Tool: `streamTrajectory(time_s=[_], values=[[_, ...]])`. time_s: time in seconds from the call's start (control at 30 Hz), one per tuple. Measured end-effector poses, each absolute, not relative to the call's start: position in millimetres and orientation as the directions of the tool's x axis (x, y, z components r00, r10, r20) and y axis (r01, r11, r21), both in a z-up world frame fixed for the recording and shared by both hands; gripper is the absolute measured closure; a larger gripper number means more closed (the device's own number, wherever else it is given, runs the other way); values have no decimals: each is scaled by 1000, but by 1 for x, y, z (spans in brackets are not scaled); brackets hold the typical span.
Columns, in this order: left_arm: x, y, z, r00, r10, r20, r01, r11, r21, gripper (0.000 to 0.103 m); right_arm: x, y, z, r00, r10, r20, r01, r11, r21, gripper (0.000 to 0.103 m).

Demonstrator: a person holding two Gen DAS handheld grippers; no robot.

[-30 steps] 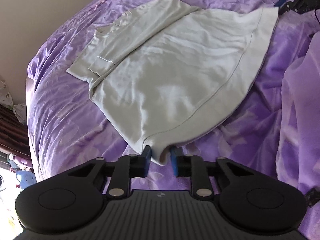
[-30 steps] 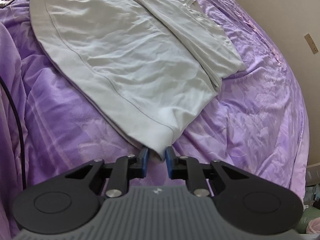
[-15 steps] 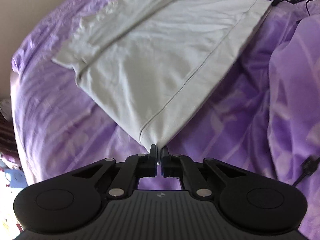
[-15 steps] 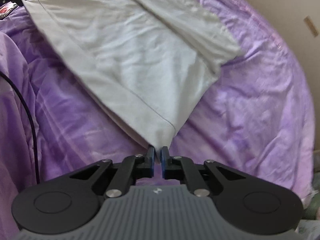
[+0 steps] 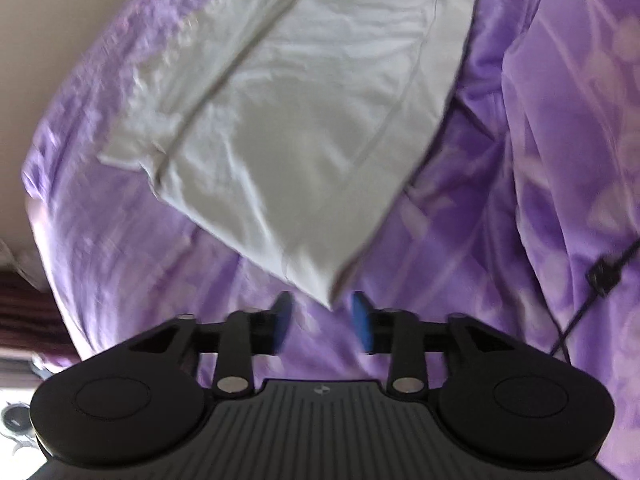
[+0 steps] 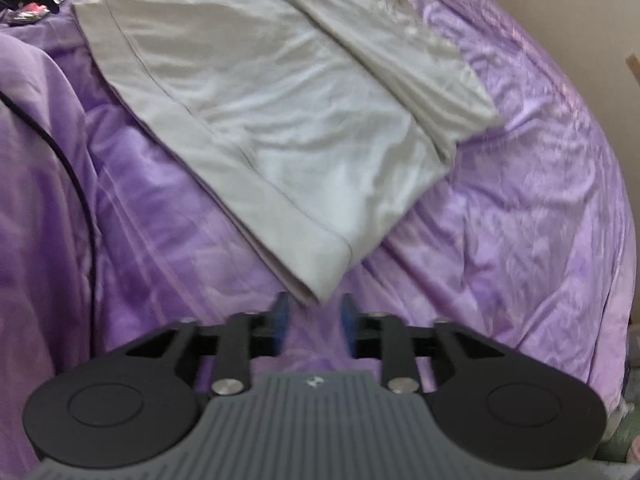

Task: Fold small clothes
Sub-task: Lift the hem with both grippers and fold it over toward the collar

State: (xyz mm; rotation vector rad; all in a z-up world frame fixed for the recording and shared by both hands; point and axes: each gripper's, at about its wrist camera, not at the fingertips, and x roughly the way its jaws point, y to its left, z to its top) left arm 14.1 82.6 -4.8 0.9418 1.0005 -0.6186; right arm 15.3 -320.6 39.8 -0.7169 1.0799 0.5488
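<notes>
A pale cream shirt (image 5: 288,128) lies folded lengthwise on the purple bed cover, one sleeve laid over its far side. Its near hem corner points at my left gripper (image 5: 322,320), whose jaws are opening; the corner lies just ahead of the blue pads, free of them. In the right wrist view the same shirt (image 6: 280,120) stretches away, hem band toward me. My right gripper (image 6: 314,320) is opening too, and the other hem corner rests just past its fingertips, untouched. Both views are blurred.
The purple bed cover (image 6: 500,240) is rumpled and falls away at its far rounded edge against a beige wall. A bunched fold of the cover (image 5: 572,160) rises on the right of the left wrist view. A black cable (image 6: 76,184) runs across the cover.
Both grippers pinched the shirt's hem corners half a second ago and have now let go, the jaws spreading apart. The corners have dropped onto the cover and both grippers have drawn back a little.
</notes>
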Motion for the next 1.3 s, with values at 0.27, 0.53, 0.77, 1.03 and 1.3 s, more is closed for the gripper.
streamTrajectory(time_s=[0.27, 0.53, 0.77, 1.03, 1.3], values=[[4, 50, -43, 498, 38, -866, 831, 263, 490, 43, 5, -294, 24, 383, 88, -920, -808, 515, -287, 62], [9, 48, -67, 559, 82, -825, 796, 226, 562, 40, 2, -289, -4, 412, 46, -910, -847, 387, -363, 61], [6, 49, -57, 592, 45, -805, 745, 351, 567, 98, -16, -294, -10, 457, 65, -887, -867, 255, -428, 62], [28, 59, -14, 603, -19, -797, 662, 570, 487, 99, -19, -292, -17, 519, 39, -854, -847, 162, -507, 78], [49, 63, 11, 618, -31, -786, 596, 671, 442, 100, -9, -294, -21, 581, 9, -814, -801, 181, -570, 103]])
